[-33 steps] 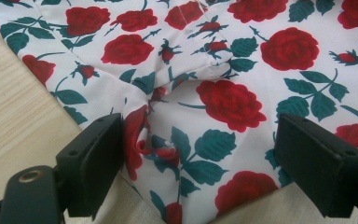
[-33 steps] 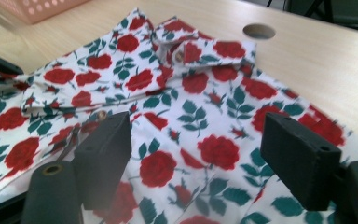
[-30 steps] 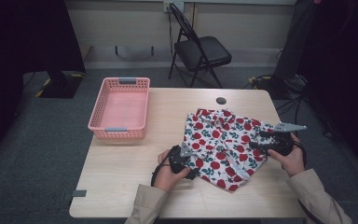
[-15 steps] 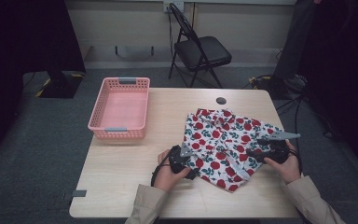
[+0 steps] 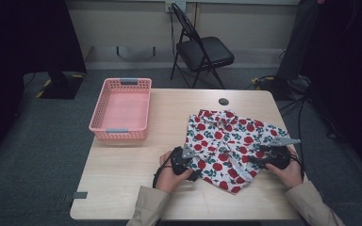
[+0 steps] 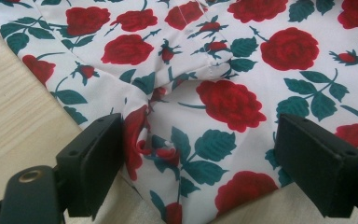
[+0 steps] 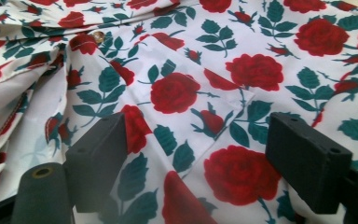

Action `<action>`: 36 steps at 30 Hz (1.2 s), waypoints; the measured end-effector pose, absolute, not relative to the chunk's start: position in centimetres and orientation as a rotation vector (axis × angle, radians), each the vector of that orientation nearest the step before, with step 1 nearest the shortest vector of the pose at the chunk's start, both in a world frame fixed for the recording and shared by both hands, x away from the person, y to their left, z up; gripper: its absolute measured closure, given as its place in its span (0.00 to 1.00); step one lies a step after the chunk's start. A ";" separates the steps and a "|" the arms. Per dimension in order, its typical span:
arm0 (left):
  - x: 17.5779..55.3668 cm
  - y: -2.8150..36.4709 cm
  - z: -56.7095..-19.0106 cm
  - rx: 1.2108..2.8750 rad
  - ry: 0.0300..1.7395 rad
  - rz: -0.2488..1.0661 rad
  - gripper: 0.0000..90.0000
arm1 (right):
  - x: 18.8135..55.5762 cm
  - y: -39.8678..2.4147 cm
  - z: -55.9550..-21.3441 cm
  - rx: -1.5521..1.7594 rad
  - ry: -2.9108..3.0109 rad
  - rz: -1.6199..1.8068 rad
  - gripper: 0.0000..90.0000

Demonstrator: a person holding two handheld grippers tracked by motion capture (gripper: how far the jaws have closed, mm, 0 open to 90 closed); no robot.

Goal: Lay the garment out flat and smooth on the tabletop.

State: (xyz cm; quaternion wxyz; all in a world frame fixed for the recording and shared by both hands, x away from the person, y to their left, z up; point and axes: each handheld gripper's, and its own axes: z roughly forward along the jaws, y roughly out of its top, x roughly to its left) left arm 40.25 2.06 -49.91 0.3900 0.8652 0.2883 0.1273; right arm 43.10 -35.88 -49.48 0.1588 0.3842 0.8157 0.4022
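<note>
A white garment printed with red roses and green leaves [image 5: 231, 141] lies spread on the right half of the wooden table [image 5: 132, 165]. My left gripper [image 5: 192, 162] rests at its near left edge, jaws open, straddling a puckered fold of the cloth [image 6: 168, 140]. At the garment's right edge sits my right gripper [image 5: 257, 157], also open, its jaws wide over flat fabric [image 7: 186, 121]. A small button [image 7: 99, 36] shows on the cloth in the right gripper view.
A pink plastic basket [image 5: 121, 110] stands at the table's left rear. A dark round disc [image 5: 223, 101] lies near the far edge. Behind the table is a black folding chair [image 5: 202, 49]. Bare wood [image 6: 14, 107] lies left of the garment.
My right gripper has come down and inward, from above the garment's right edge onto the cloth. The left gripper and the garment have stayed put.
</note>
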 end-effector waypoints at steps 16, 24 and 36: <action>40.2 2.1 -49.9 2.200 0.732 0.324 0.18 | 43.2 -35.8 -49.7 1.097 2.358 1.051 0.20; 40.2 2.0 -49.9 2.199 0.740 0.328 0.18 | 43.2 -35.8 -49.8 1.098 2.357 1.050 0.20; 40.4 1.3 -48.3 2.132 0.769 0.324 0.19 | 43.2 -35.8 -49.8 1.098 2.358 1.051 0.20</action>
